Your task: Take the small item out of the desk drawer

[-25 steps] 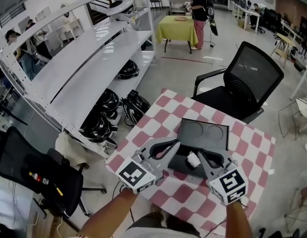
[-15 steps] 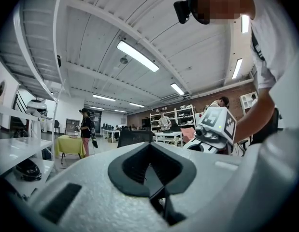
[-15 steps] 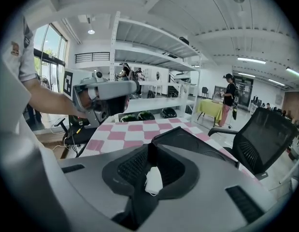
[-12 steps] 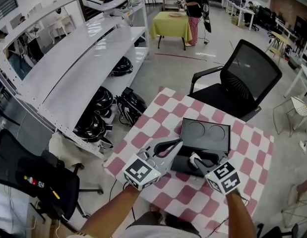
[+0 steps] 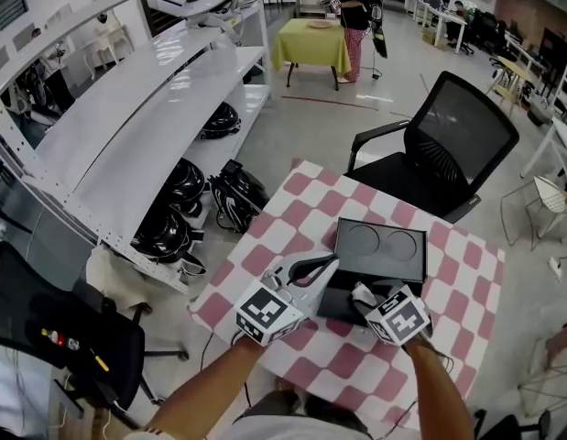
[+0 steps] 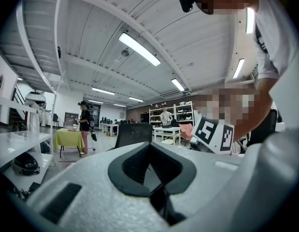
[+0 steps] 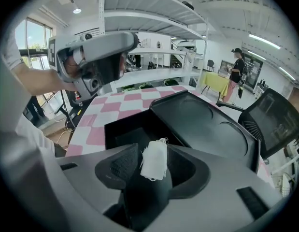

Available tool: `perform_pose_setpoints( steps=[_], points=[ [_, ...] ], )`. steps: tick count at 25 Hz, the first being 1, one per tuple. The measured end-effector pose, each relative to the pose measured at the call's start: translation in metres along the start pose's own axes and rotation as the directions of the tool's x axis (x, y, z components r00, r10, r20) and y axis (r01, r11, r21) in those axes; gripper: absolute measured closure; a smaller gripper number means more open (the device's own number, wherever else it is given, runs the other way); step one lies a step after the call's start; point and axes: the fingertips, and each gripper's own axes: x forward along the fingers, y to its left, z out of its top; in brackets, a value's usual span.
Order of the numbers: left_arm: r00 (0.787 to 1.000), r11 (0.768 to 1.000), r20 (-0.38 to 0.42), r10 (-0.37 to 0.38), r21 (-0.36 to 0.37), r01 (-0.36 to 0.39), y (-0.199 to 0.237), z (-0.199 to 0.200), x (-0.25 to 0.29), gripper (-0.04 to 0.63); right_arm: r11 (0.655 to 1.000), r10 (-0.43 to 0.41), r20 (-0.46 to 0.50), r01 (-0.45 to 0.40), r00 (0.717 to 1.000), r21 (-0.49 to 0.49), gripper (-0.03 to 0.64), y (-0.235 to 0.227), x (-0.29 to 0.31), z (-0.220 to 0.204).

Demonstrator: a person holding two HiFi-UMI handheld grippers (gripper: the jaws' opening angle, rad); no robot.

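Letting go over the drawer: small white item sits loose btwn your right tongs, just above the drawer's open tray.
Jaws have just been opening and now stand wide, pads not squeezing it, so it would prob. drop back in. Your left tongs are shut, empty, left of the drawer over the checked bench, likely parked clear.

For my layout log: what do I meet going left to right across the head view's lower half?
Black office chair → left gripper → right gripper, its jaws just opening, small white item between them.
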Motion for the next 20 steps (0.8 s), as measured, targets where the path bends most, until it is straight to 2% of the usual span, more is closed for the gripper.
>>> perform_pose_setpoints(
  steps=[6, 12, 16, 20],
  points=[
    [1.000, 1.000, -0.004, -0.012, -0.011, 0.012, -0.004, -0.002, 0.000, 0.584, 1.000, -0.004, -0.101, 0.006, 0.995, 0.020, 0.460, -0.003, 0.019, -0.018],
    [1.000, 1.000, -0.004, -0.013, -0.017, 0.012, -0.007, -0.005, -0.003, 0.584, 0.999, -0.021, -0.144, 0.025, 0.989, 0.024, 0.460, -0.008, 0.028, -0.025],
    [1.000, 1.000, -0.008, -0.009, -0.020, 0.009, -0.005, -0.008, -0.006, 0.584, 0.999, -0.037, -0.144, 0.040, 0.989, 0.019, 0.457, -0.011, 0.031, -0.025],
    [1.000, 1.000, -0.013, -0.011, -0.026, 0.010, -0.004, -0.011, -0.005, 0.584, 0.999, 0.001, -0.122, 0.004, 0.992, 0.042, 0.459, -0.011, 0.031, -0.023]
  ],
)
